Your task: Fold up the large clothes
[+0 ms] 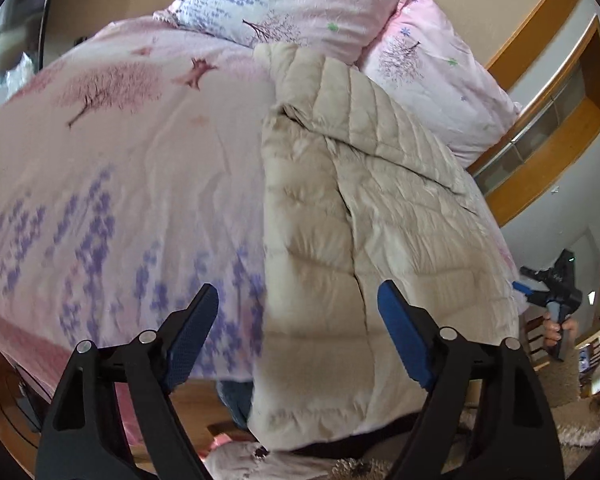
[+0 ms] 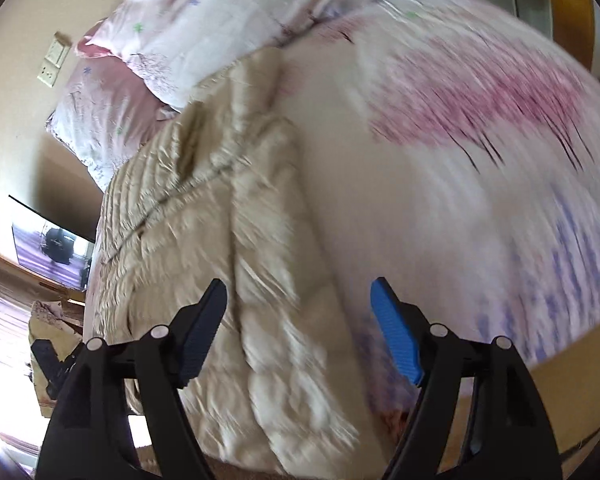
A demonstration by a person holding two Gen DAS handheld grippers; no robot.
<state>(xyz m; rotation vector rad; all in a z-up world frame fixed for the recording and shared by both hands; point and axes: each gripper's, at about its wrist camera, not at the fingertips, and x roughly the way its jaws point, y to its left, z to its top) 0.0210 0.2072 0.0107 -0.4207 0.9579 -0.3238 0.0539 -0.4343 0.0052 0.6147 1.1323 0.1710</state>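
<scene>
A beige quilted down jacket [image 1: 364, 216] lies folded lengthwise on the bed, its near end hanging over the front edge. It also shows in the right wrist view [image 2: 228, 240], blurred. My left gripper [image 1: 298, 296] is open and empty, held above the jacket's near left edge. My right gripper [image 2: 298, 290] is open and empty, above the jacket's near right edge. The right gripper also shows at the far right of the left wrist view [image 1: 556, 288], in a hand.
The bed has a pink floral cover [image 1: 120, 152]. Pillows [image 1: 308, 4] lie at the head, by a wooden headboard [image 1: 556, 92]. A screen [image 2: 48, 252] stands at the left. Wooden floor [image 1: 192, 408] and a rug [image 1: 572, 432] lie below the bed's edge.
</scene>
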